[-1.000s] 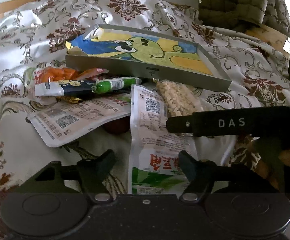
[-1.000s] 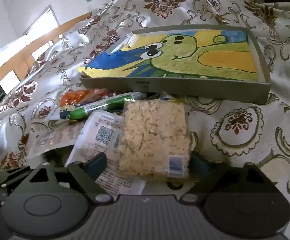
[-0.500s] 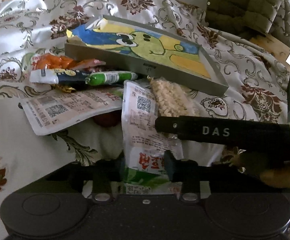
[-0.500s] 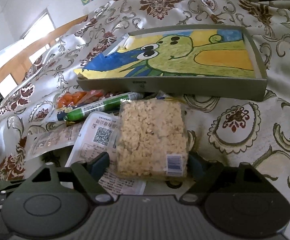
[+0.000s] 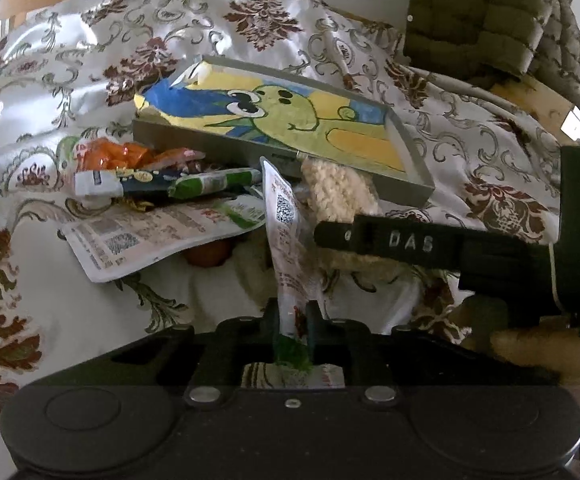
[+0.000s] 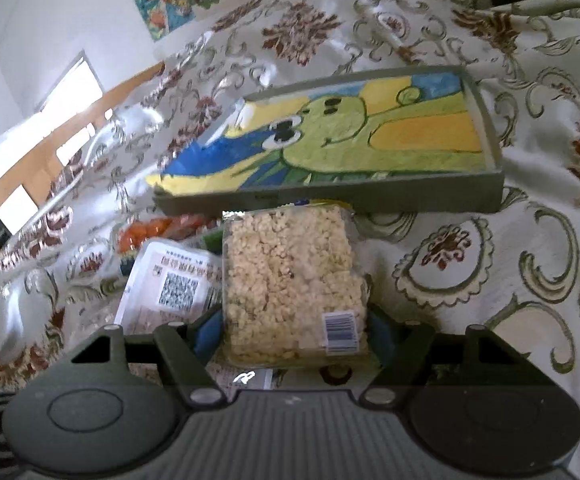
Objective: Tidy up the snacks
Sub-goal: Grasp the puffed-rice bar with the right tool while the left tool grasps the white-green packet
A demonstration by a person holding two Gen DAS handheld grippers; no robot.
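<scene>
Left wrist view is showing our left claw (image 5: 293, 318) closing on the bottom edge of the white snack pouch (image 5: 285, 240), pads already pinching it, so the pouch is standing up on edge off the patterned cloth (image 5: 69, 312). Over on the right wrist view, our right claw (image 6: 292, 330) is closing around the clear rice puff pack (image 6: 290, 284), one finger on each side and just touching the wrapper, though we can't tell how firmly.

For doing this well, we're thinking: keep the pinch on the pouch's sealed edge, and lift it slowly so it isn't dragging the flat white packet (image 5: 157, 236) or the green tube (image 5: 213, 184) beside it. The puff pack looks crushable, so we're wanting only a light squeeze before carrying it to the painted tray (image 6: 330, 196) just behind the pile.

Pose-wise, both claws are angling downward toward the pile, side by side, right arm crossing the left camera's frame.
</scene>
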